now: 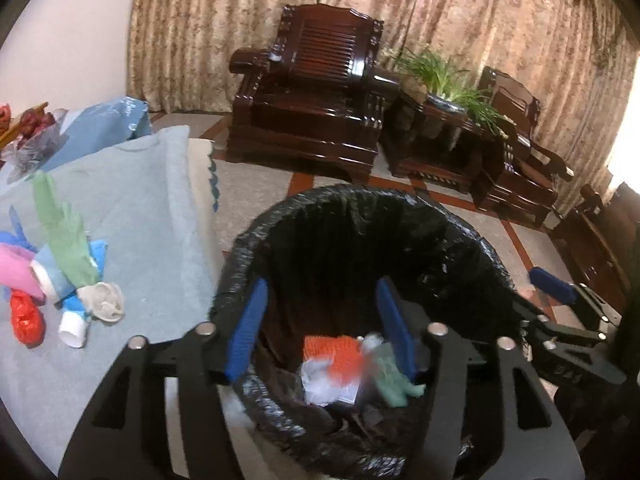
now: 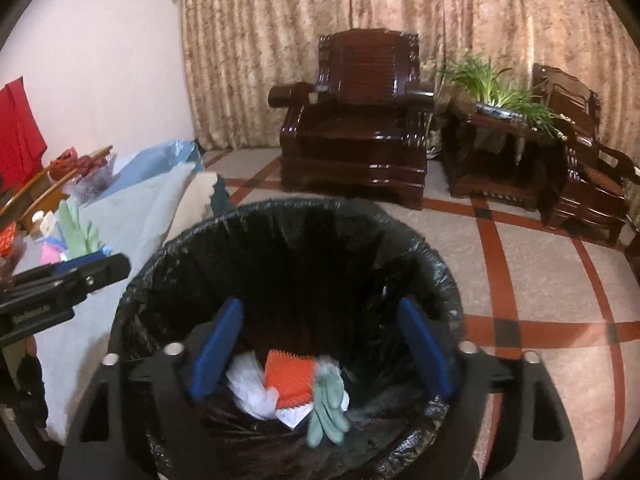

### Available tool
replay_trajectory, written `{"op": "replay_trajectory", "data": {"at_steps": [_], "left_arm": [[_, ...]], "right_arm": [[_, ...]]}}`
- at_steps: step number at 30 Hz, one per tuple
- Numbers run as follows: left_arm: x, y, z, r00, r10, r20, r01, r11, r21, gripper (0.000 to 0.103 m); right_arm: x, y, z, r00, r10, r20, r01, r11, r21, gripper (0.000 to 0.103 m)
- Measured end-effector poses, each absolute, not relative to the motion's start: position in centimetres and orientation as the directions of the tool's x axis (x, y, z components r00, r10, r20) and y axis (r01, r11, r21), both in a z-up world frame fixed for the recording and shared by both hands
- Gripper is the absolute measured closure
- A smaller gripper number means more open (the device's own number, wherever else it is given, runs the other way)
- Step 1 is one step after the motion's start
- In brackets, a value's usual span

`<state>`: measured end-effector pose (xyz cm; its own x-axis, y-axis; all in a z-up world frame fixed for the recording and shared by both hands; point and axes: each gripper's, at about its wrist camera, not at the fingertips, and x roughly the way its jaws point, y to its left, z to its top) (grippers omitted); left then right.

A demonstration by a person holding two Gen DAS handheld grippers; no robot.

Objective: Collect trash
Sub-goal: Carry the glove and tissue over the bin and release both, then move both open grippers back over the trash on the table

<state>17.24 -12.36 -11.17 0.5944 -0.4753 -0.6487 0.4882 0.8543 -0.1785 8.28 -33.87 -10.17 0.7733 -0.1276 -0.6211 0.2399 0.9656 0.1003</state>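
Note:
A bin lined with a black bag point(image 1: 360, 208) point(image 2: 288, 216) stands on the floor beside the table. Both grippers hover over its mouth, open and empty: my left gripper point(image 1: 320, 320) and my right gripper point(image 2: 320, 344). Inside lie an orange mesh piece point(image 2: 289, 378), white plastic point(image 2: 248, 392) and a green glove point(image 2: 328, 408); they also show in the left wrist view point(image 1: 340, 356). On the light blue tablecloth point(image 1: 140, 208) remain a green glove point(image 1: 64, 236), a crumpled grey wad point(image 1: 105, 296), a red scrap point(image 1: 25, 316), a pink item point(image 1: 16, 268) and a white-capped blue tube point(image 1: 74, 320).
Dark wooden armchairs point(image 1: 308, 92) and a side table with a green plant point(image 1: 444, 80) stand by the beige curtain. The tiled floor with red lines point(image 2: 540, 300) spreads to the right. A blue bag point(image 1: 108, 120) and red clutter point(image 1: 32, 124) sit at the table's far end.

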Motion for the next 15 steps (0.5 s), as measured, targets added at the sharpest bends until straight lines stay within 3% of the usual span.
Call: {"op": "replay_trajectory", "data": {"at_steps": [2,5,15], "left_arm": [[16.9,-11.7,-10.7,0.623,-0.452,-0.638,0.465,0.870,-0.161,0.025],[16.5,-10.0,-9.8,0.669,-0.415,-0.617,0.434,0.891,-0.130,0.019],[15.7,-1.2,-7.6,0.770,-0.257,-0.584,0.242,0.965,-0.105,0.017]], "right_arm": [[8.0,-33.9,-9.8,0.783,-0.131,-0.608,0.249,0.962,0.113,0.006],[8.2,-33.9,-9.5,0.793,-0.117,-0.598,0.237,0.963,0.126,0.006],[10.8,-28.3,-8.3,0.820,0.010,-0.572,0.090,0.985,0.146,0.006]]}}
